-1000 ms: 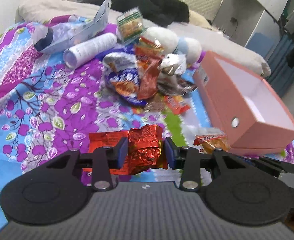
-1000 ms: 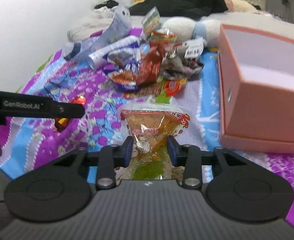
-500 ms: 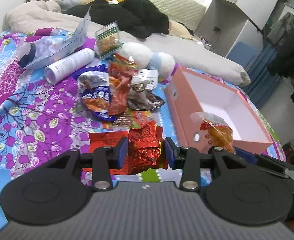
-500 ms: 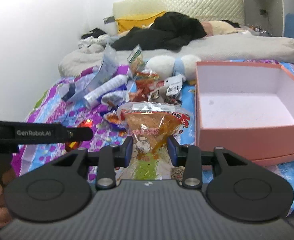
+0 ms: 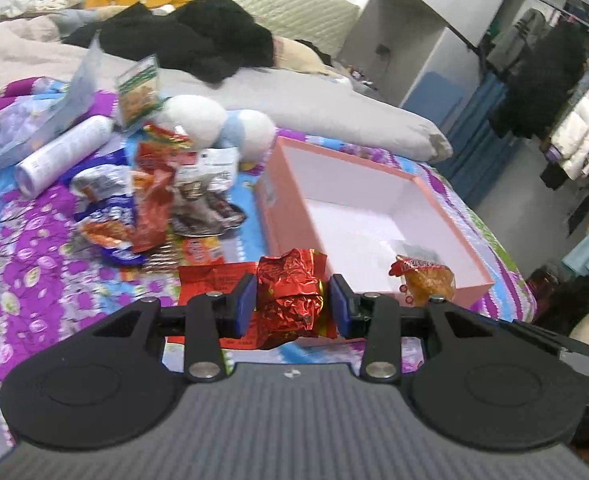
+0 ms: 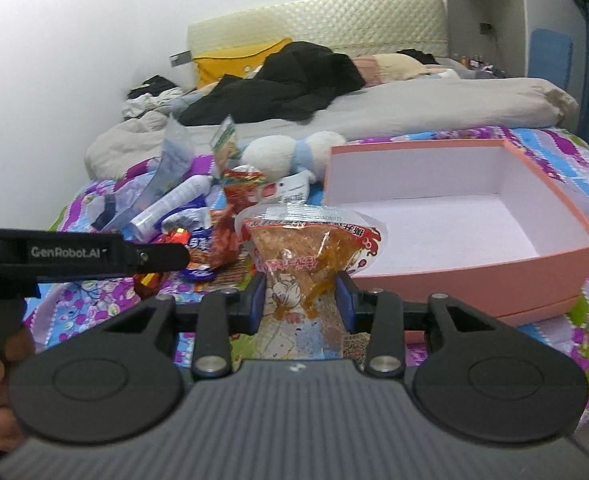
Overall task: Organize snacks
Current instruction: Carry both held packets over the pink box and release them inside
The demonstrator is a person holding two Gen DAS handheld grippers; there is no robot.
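Left gripper [image 5: 290, 306] is clamped on a crinkled red foil snack [image 5: 288, 300]; right gripper [image 6: 299, 300] pinches a clear orange snack bag [image 6: 310, 248]. Both look light, soft and slippery, best held mid-body. Ahead and right lies the open pink box [image 6: 534, 268].

Black two-finger claw [image 5: 290, 308] with blue pads [image 5: 246, 303], silver screws, ribbed grey body, white "GenRobot.AI" lettering

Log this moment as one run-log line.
left claw: shut on red foil snack | right claw: shut on clear orange snack bag | pink box: open, empty
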